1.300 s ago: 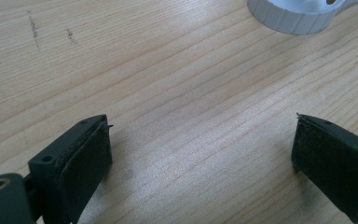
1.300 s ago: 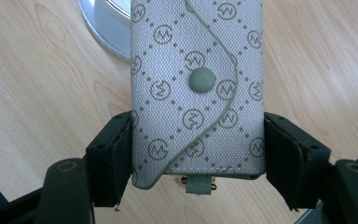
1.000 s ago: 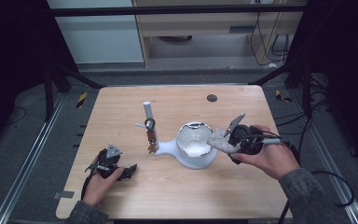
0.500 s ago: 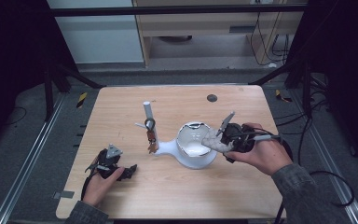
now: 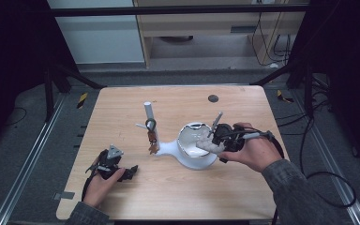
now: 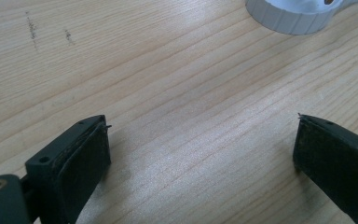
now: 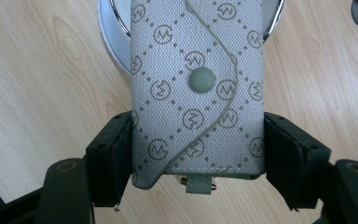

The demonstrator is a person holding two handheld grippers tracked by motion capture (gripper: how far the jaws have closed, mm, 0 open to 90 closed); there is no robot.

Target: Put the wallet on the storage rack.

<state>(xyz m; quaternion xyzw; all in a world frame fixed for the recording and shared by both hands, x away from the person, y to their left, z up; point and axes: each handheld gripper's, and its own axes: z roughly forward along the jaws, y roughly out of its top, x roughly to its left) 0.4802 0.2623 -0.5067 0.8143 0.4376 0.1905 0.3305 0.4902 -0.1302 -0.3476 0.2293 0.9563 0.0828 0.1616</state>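
Right tongs (image 7: pixel 198 154) clamp a grey patterned key pouch (image 7: pixel 198 88) by its sides, held over the rim of the white bowl (image 5: pixel 194 152) on the table (image 5: pixel 178 197). Left tongs (image 6: pixel 200 154) rest low on the table, jaws wide, nothing between.
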